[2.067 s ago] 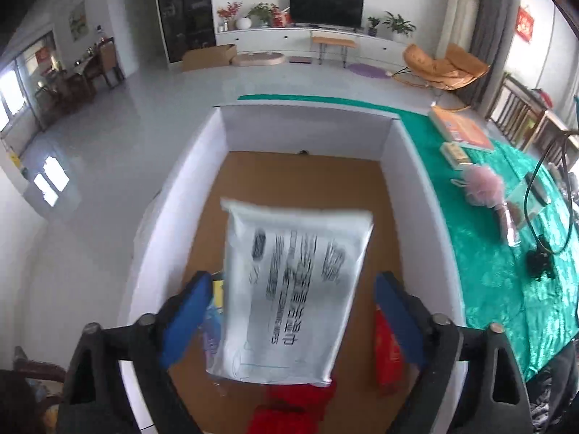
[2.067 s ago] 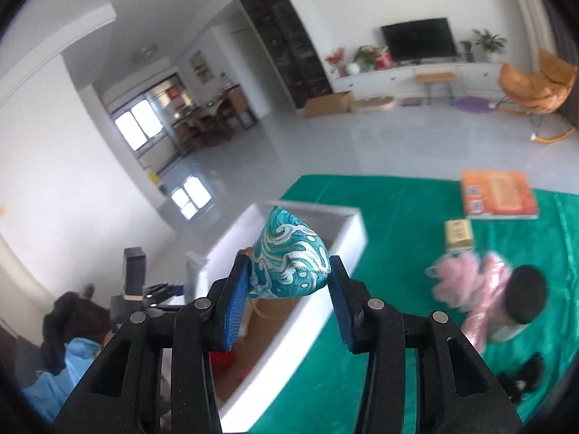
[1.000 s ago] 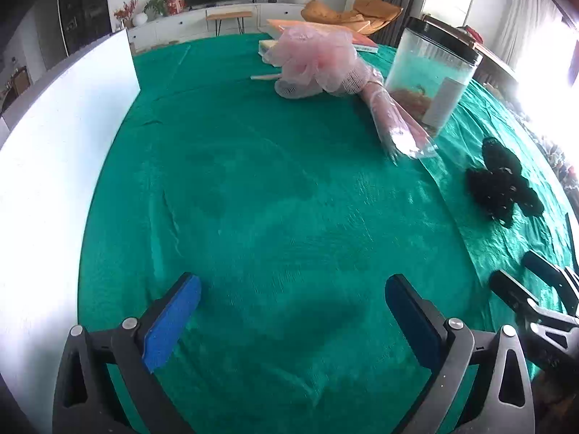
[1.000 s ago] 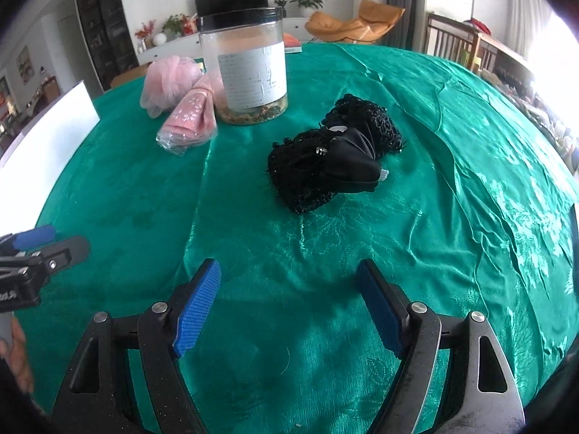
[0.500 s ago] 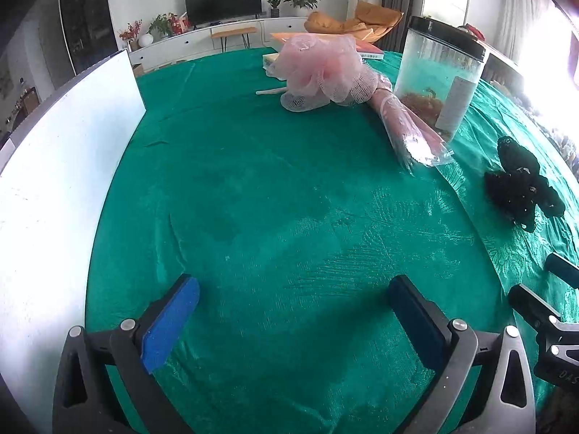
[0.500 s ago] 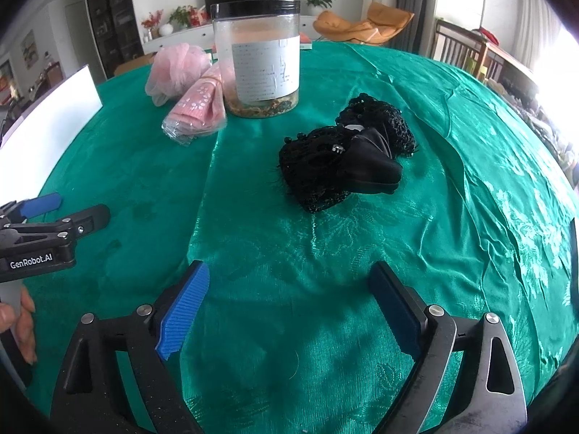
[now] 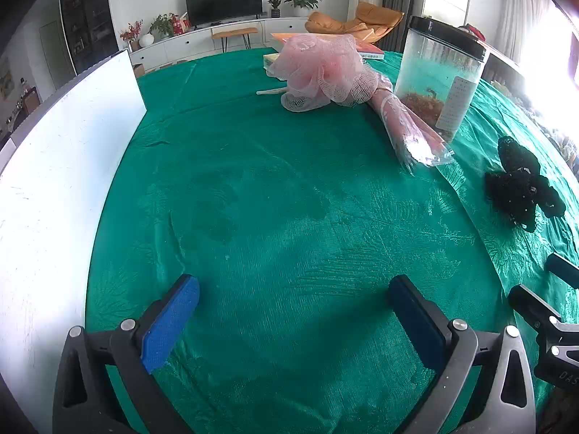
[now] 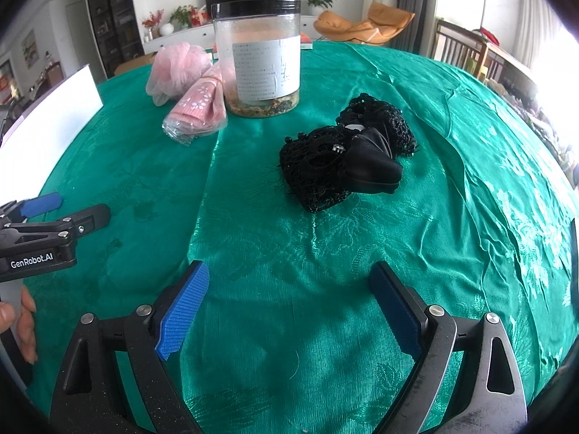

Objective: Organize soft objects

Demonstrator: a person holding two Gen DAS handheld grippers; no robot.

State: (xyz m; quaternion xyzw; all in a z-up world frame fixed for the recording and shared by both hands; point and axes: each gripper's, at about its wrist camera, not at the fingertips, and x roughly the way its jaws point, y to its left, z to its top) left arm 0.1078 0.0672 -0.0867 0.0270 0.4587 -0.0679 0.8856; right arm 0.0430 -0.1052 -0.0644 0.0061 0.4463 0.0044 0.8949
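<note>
My left gripper [image 7: 293,289] hovers open over the green tablecloth with nothing between its fingers. My right gripper [image 8: 289,275] is open and empty too, low over the cloth. A black mesh hair net with a bow [image 8: 343,155] lies a short way ahead of the right gripper and shows in the left wrist view at the right [image 7: 521,184]. Farther back lie a pink mesh bath sponge [image 7: 322,72] and a pink patterned pack in clear plastic [image 7: 409,126]. The white box [image 7: 54,181] stands along the left edge.
A tall clear jar with a black lid [image 8: 264,58] stands behind the hair net, touching the pink pack. An orange book [image 7: 365,52] lies at the far edge. A hand [image 8: 21,322] holds the left gripper [image 8: 54,213] at the left.
Two seconds ago the left gripper hung over the box with a white bag and the right held a teal pouch. Both now hover open and empty over the cloth. The right jaws widened slightly.
</note>
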